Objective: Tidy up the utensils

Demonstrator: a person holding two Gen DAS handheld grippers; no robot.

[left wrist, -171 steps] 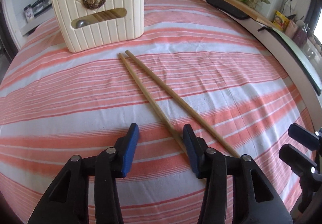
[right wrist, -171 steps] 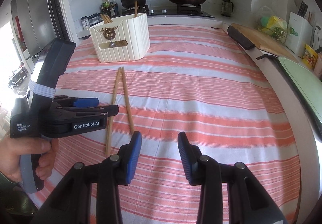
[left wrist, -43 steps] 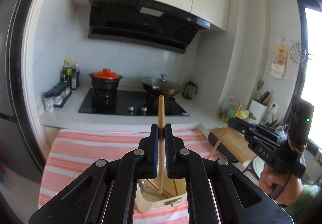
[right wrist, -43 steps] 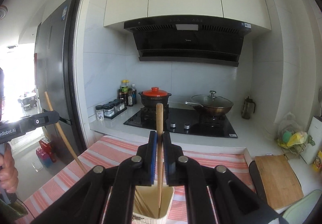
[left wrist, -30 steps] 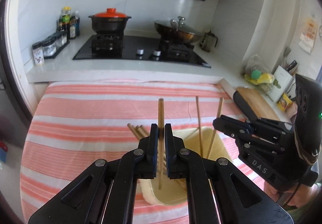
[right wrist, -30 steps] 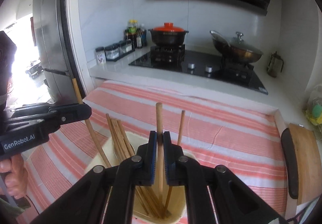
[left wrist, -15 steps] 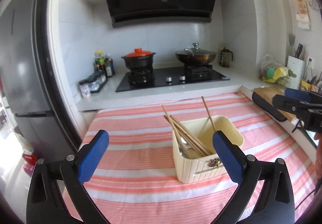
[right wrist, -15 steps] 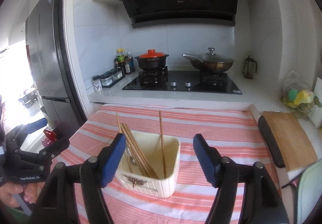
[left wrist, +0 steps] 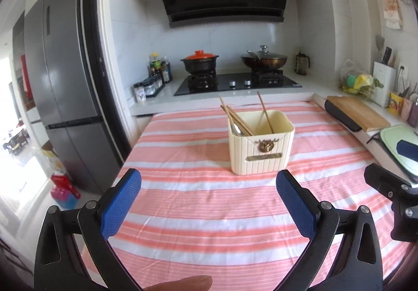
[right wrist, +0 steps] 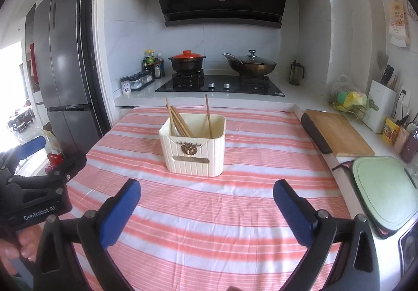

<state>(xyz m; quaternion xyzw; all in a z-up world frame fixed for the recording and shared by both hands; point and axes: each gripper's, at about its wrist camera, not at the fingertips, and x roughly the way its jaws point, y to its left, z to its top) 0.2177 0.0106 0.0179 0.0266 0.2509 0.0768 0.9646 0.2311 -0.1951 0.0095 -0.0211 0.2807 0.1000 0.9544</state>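
Note:
A cream ribbed utensil holder (left wrist: 261,152) (right wrist: 193,155) stands on the striped tablecloth (left wrist: 209,215). A bundle of wooden chopsticks (left wrist: 236,118) (right wrist: 179,121) leans at its left side, and one chopstick (left wrist: 265,113) (right wrist: 208,116) leans at its right. My left gripper (left wrist: 208,173) hovers open and empty, well short of the holder. The jaws of my right gripper (right wrist: 206,184) are opening wide, with nothing between them. Each gripper also shows at the edge of the other's view.
A wooden cutting board (right wrist: 339,134) and a pale green tray (right wrist: 384,186) lie on the counter at the right. Behind the table is a stove (left wrist: 235,82) with a red-lidded pot and a wok. A grey fridge (left wrist: 65,82) stands at the left.
Both grippers were shut on a chopstick held over the holder. They let go, spread wide and drew back, so the holder now looks farther away with both chopsticks in it.

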